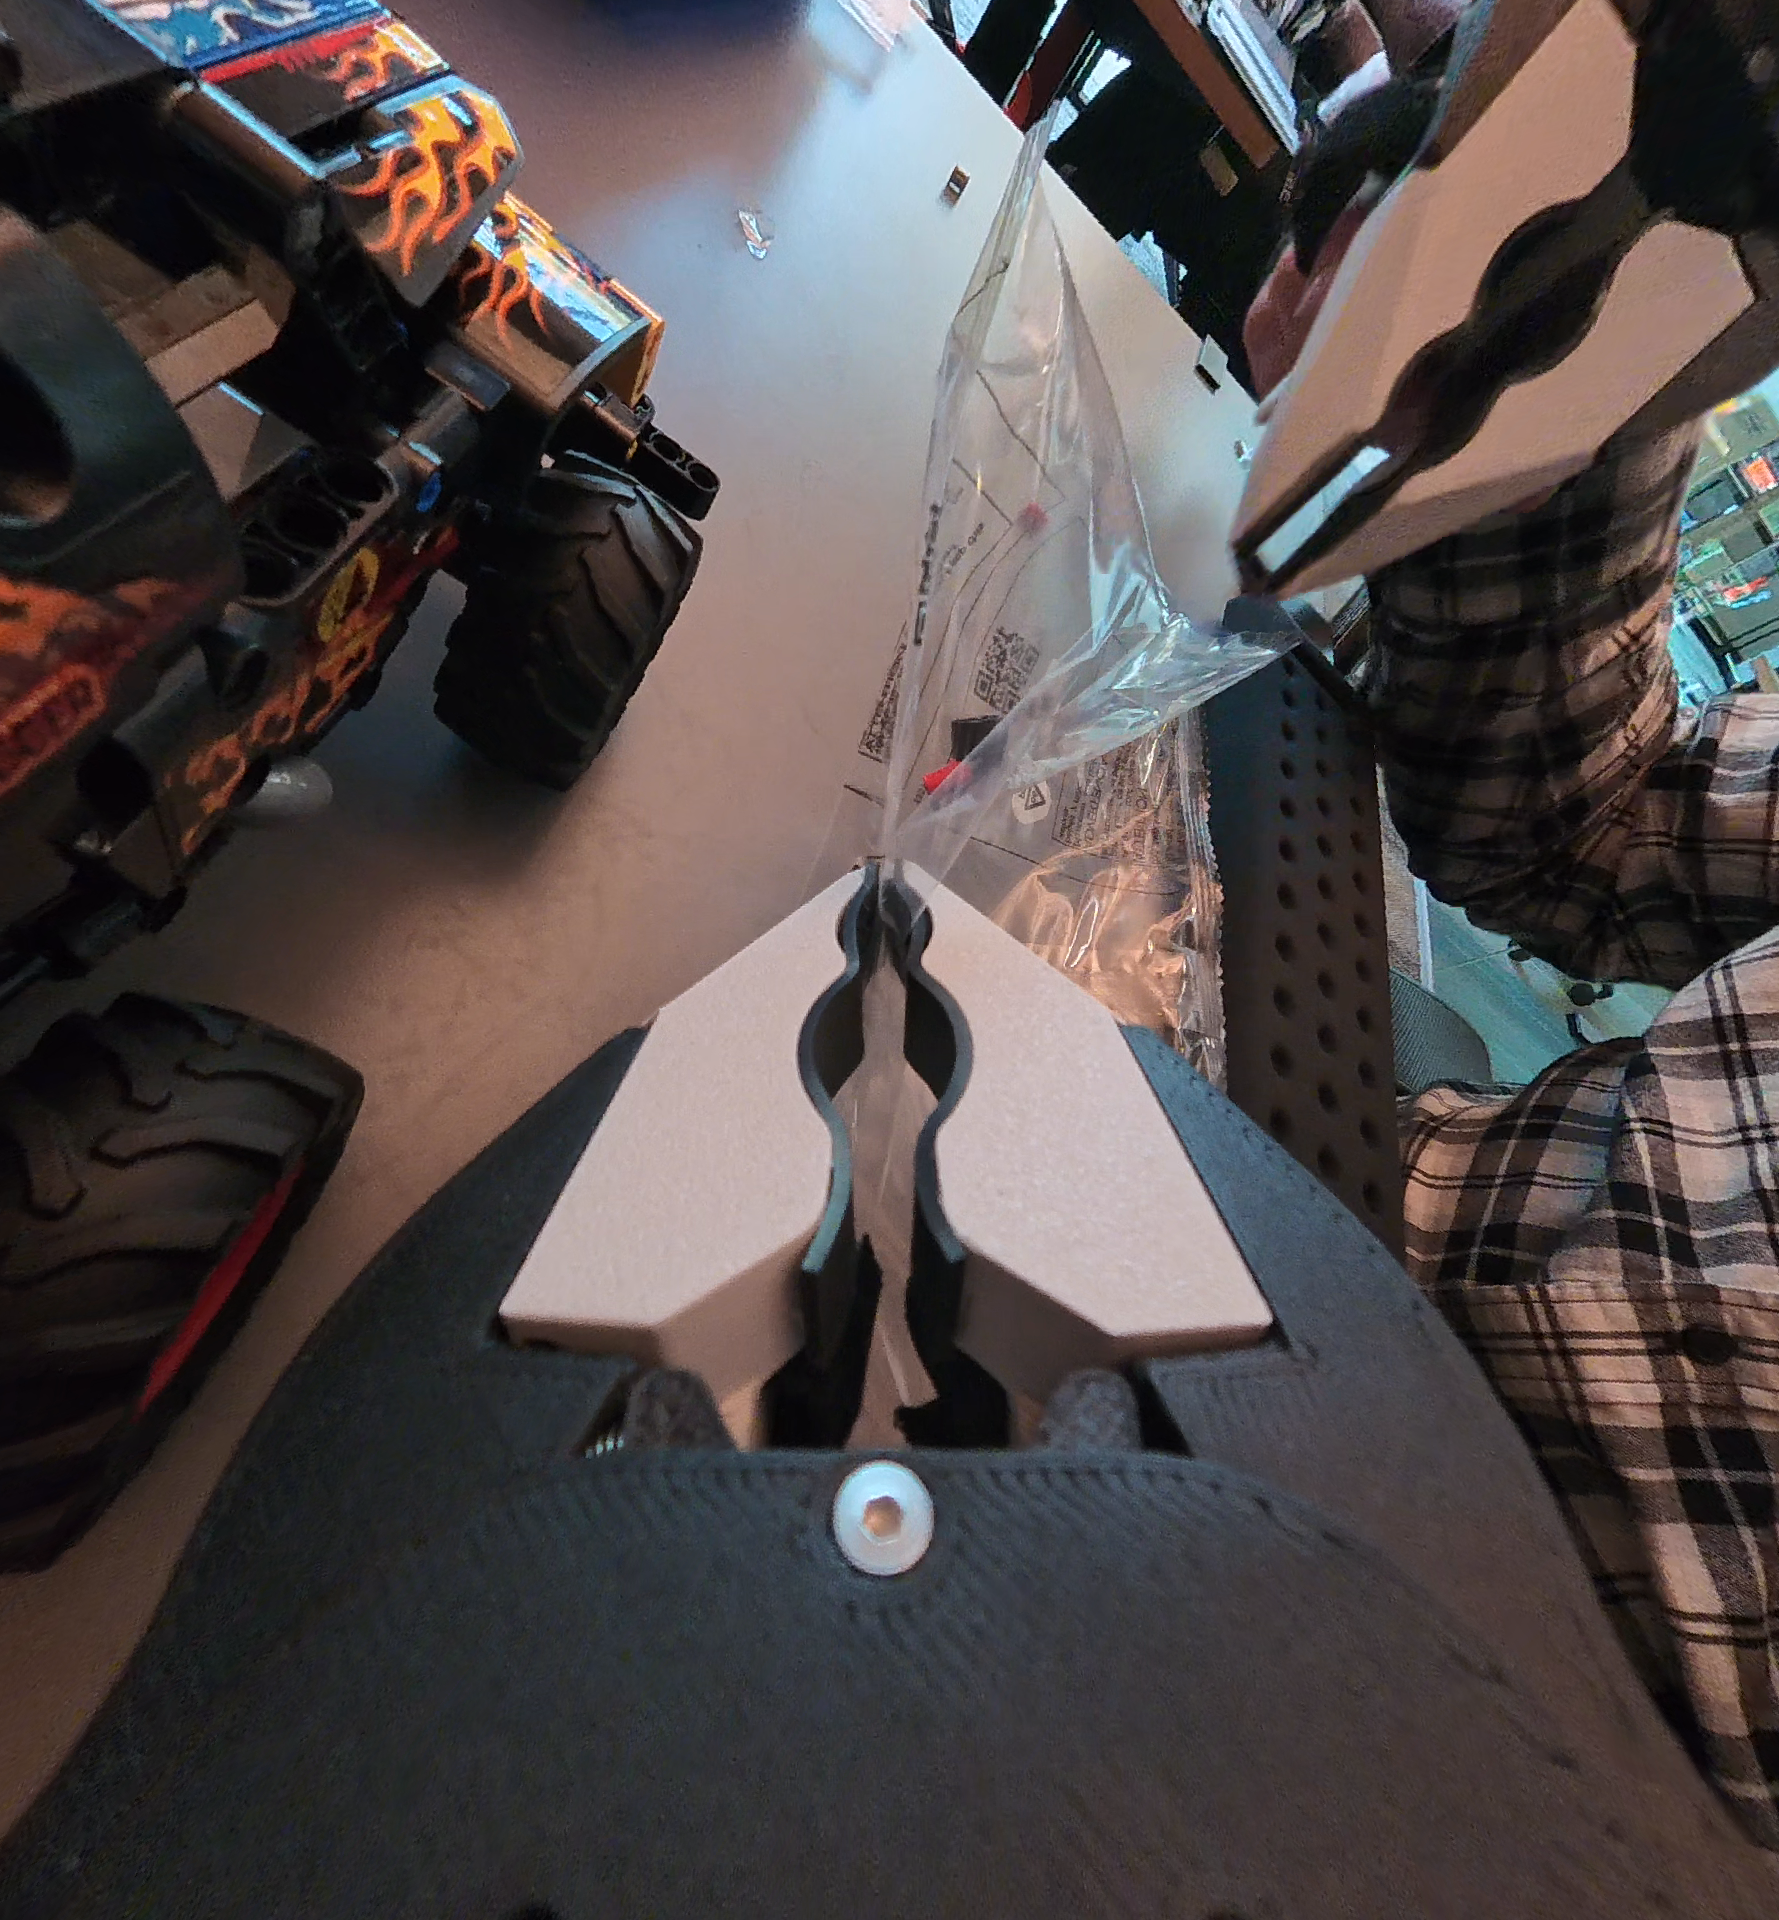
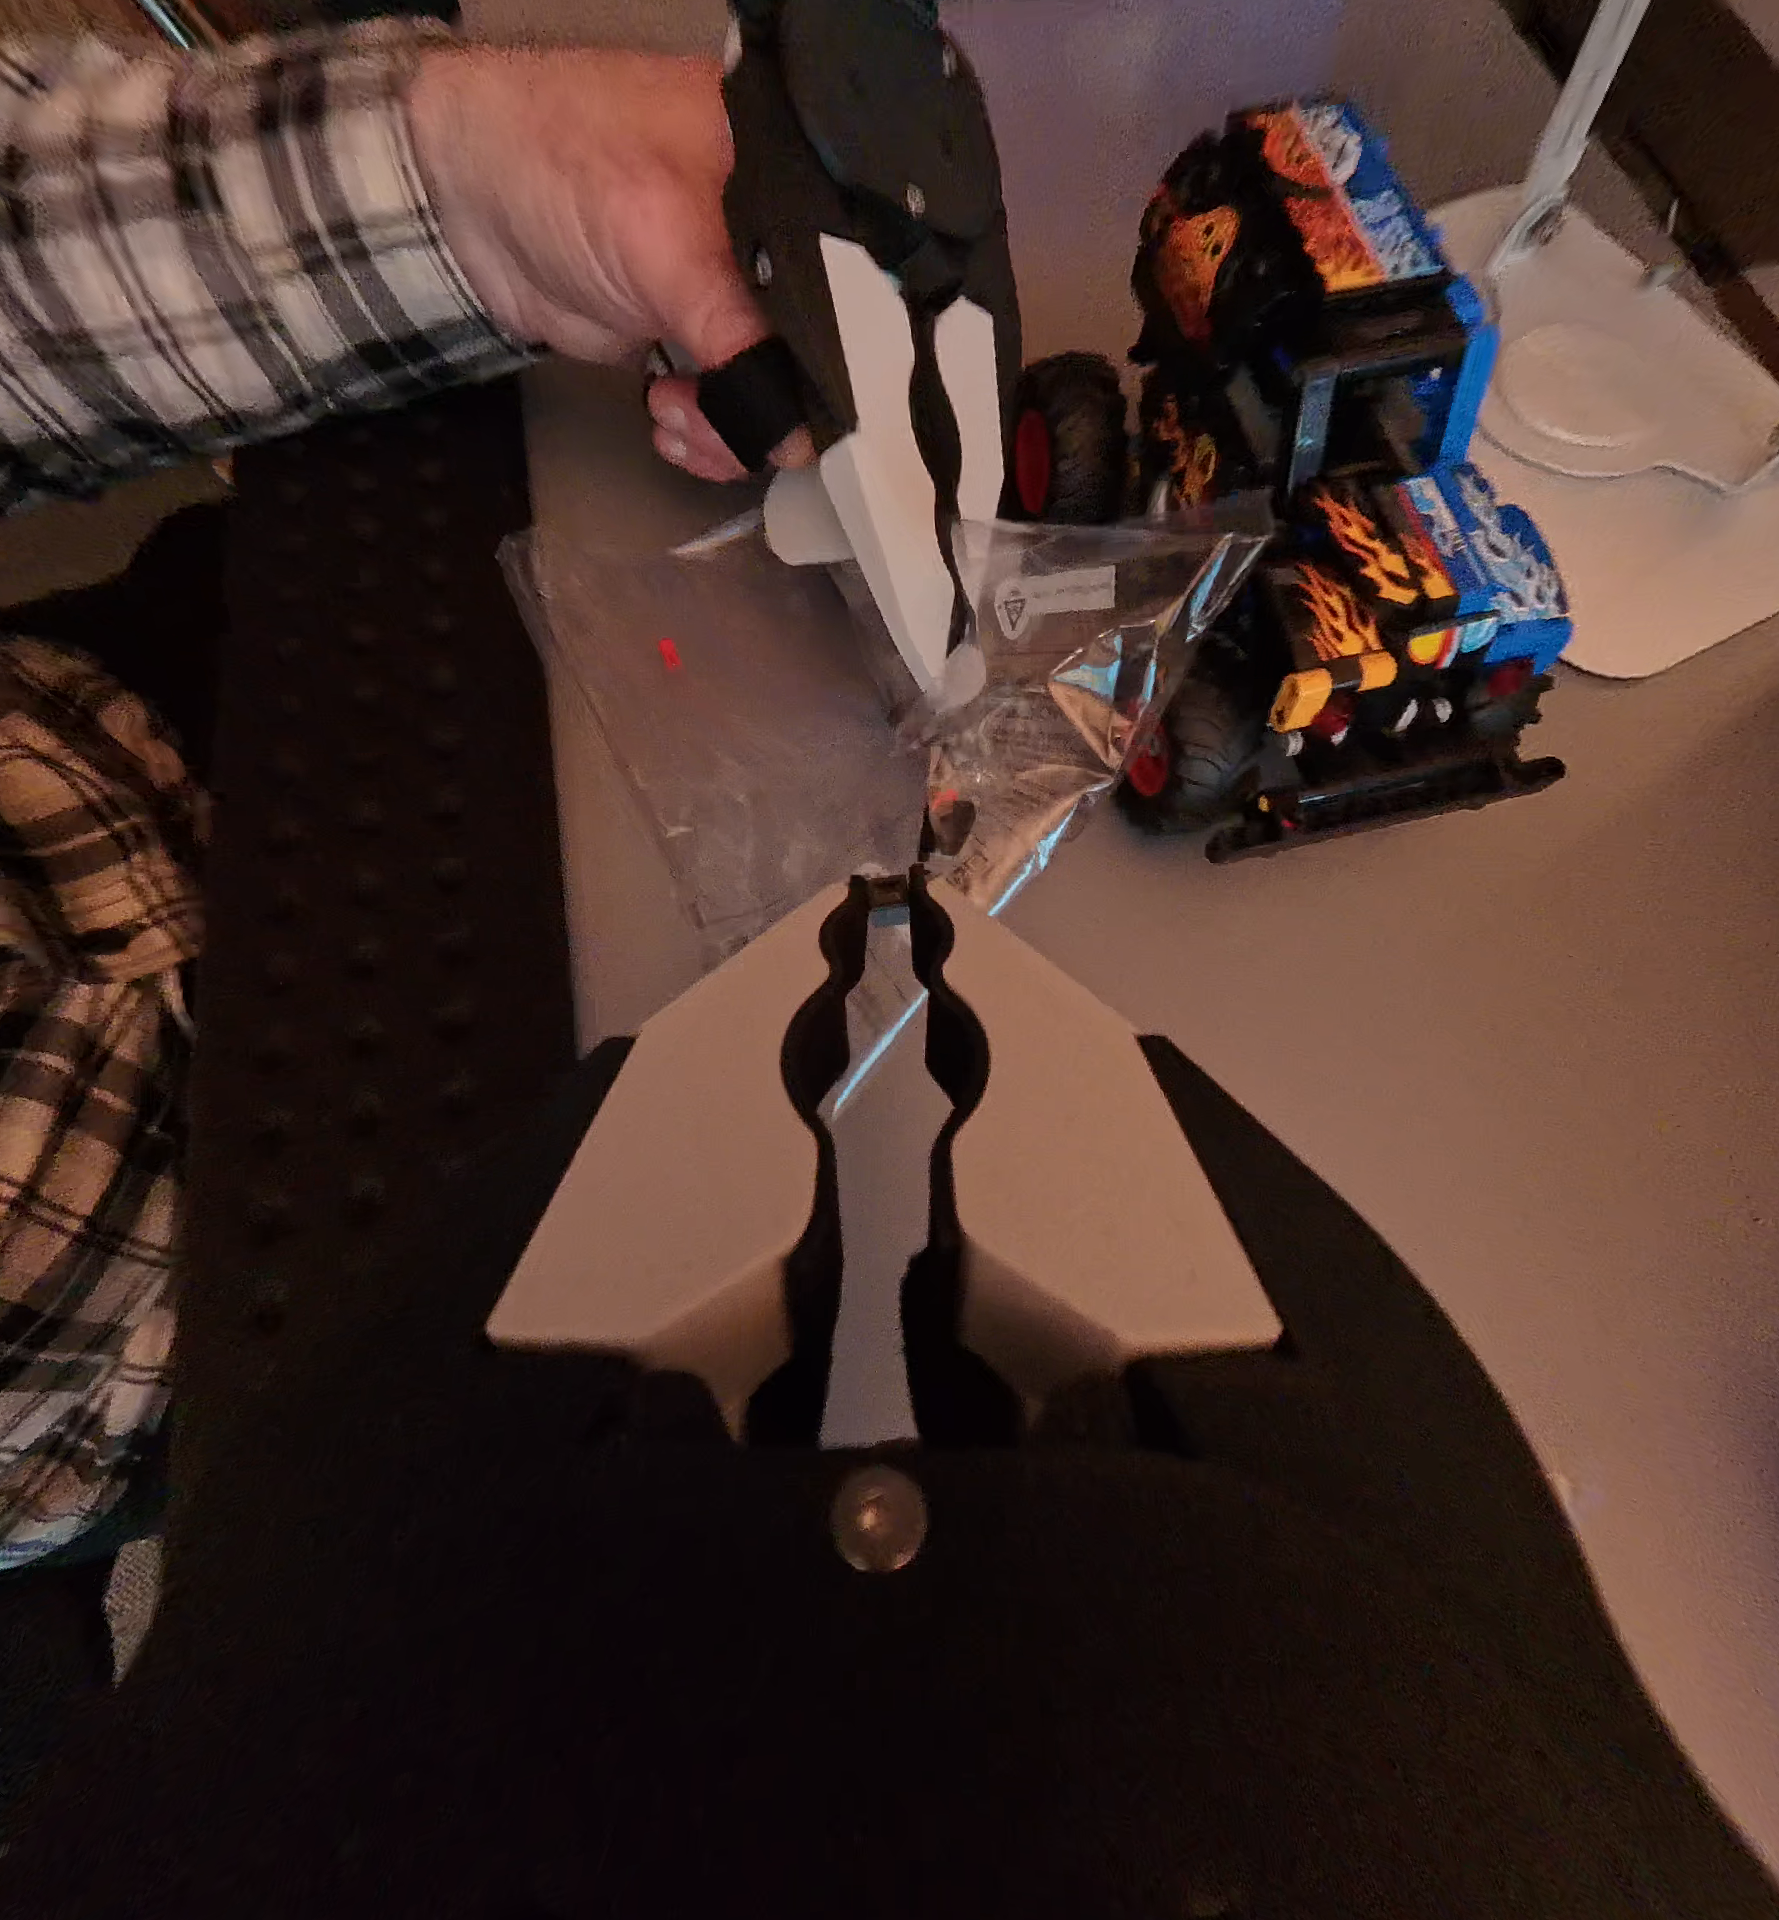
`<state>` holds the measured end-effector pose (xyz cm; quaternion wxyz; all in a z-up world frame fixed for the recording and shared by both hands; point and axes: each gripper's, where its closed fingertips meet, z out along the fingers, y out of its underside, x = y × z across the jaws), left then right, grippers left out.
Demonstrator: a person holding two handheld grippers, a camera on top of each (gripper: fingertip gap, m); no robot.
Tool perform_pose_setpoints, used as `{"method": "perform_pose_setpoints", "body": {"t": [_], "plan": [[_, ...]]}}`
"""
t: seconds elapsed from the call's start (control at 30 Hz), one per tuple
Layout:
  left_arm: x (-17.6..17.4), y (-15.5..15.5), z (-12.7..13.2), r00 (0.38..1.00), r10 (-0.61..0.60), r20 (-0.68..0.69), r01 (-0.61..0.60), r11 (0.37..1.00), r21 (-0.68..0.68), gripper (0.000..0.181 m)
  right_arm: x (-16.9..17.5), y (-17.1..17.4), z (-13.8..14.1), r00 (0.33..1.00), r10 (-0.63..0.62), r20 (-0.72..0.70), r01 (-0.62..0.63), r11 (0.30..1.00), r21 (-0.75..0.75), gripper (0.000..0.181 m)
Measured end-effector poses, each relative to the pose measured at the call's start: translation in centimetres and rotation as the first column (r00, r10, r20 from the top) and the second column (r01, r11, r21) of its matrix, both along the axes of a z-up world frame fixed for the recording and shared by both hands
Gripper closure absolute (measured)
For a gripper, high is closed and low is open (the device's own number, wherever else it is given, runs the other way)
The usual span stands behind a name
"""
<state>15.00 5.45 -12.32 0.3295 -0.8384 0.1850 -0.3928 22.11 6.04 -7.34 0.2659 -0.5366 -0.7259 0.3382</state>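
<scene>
My left gripper point(image 1: 883, 883) is shut on a fold of a clear plastic bag point(image 1: 1030, 520) and holds it up off the grey table point(image 1: 552, 883). The bag holds a small red and dark piece point(image 1: 942, 777). In the right wrist view the left gripper point(image 2: 952, 665) pinches the same bag point(image 2: 1082, 634), with a hand point(image 2: 573, 208) on its handle. My right gripper point(image 2: 890, 891) is shut on a small dark piece with a light blue underside point(image 2: 887, 900), just in front of the bag's lower edge. The right gripper also shows in the left wrist view point(image 1: 1254, 561), at the upper right near the bag's corner.
A toy monster truck with flame stickers point(image 1: 345, 416) point(image 2: 1363, 520) stands close behind the bag. A second flat clear bag point(image 2: 719, 727) lies on the table. A black perforated board point(image 1: 1300, 883) point(image 2: 365, 831) runs along the table edge by plaid sleeves point(image 1: 1591, 1247). A white stand base point(image 2: 1643, 499) sits behind the truck.
</scene>
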Motion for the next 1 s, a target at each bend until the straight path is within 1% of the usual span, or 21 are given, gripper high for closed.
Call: {"method": "perform_pose_setpoints", "body": {"t": [0.03,0.1,0.17,0.23,0.33,0.4,0.47,0.53,0.6,0.7,0.8,0.93,1.0], "plan": [[0.0,0.0,0.0,1.0,0.001,0.002,-0.001,1.0,0.0,0.181,-0.5,0.2,-0.6,1.0,-0.01,0.024,0.01,1.0,0.02,0.175],[-0.1,0.0,0.0,1.0,0.003,0.001,-0.003,1.0,0.002,0.181,-1.0,0.4,-1.4,0.998,-0.022,0.054,0.02,0.999,0.032,0.168],[-0.1,0.0,0.0,1.0,0.003,-0.001,-0.003,1.0,0.002,0.181,-1.1,0.5,-0.9,0.999,-0.034,0.032,0.033,0.999,0.031,0.168],[-0.1,0.0,0.0,1.0,0.001,0.001,-0.001,1.0,0.002,0.181,-0.3,1.0,0.0,0.998,-0.059,0.003,0.059,0.998,0.032,0.168],[0.0,-0.1,0.1,1.0,-0.001,0.0,0.001,1.0,0.005,0.181,2.3,2.8,0.9,0.99,-0.141,-0.012,0.142,0.989,0.03,0.168],[0.0,-0.1,0.2,1.0,-0.001,0.0,0.001,1.0,0.006,0.181,4.9,4.9,-0.3,0.974,-0.223,0.038,0.221,0.974,0.053,0.166],[0.0,-0.1,0.2,1.0,-0.002,0.001,0.002,1.0,0.007,0.181,8.1,7.2,-3.0,0.94,-0.313,0.136,0.301,0.948,0.103,0.163],[0.1,-0.1,0.2,1.0,-0.003,-0.001,0.003,1.0,0.008,0.181,10.2,7.7,-5.2,0.922,-0.331,0.202,0.318,0.944,0.092,0.161],[0.1,-0.1,0.2,1.0,-0.003,-0.002,0.003,1.0,0.007,0.181,11.4,7.8,-6.8,0.911,-0.329,0.249,0.315,0.944,0.095,0.162],[0.0,0.0,0.1,1.0,-0.001,0.0,0.001,1.0,0.003,0.181,12.2,8.0,-8.3,0.898,-0.335,0.286,0.321,0.942,0.096,0.162],[0.0,0.0,0.1,1.0,0.002,0.003,-0.002,1.0,0.005,0.181,12.4,8.1,-8.6,0.901,-0.333,0.278,0.326,0.943,0.073,0.162],[0.0,0.0,0.1,1.0,0.001,0.001,-0.001,1.0,0.005,0.181,12.5,8.1,-9.2,0.91,-0.31,0.274,0.315,0.949,0.029,0.173],[0.0,0.0,0.0,1.0,0.0,0.0,0.0,1.0,0.004,0.181,12.4,8.1,-9.1,0.914,-0.311,0.261,0.318,0.948,0.017,0.174]]}}
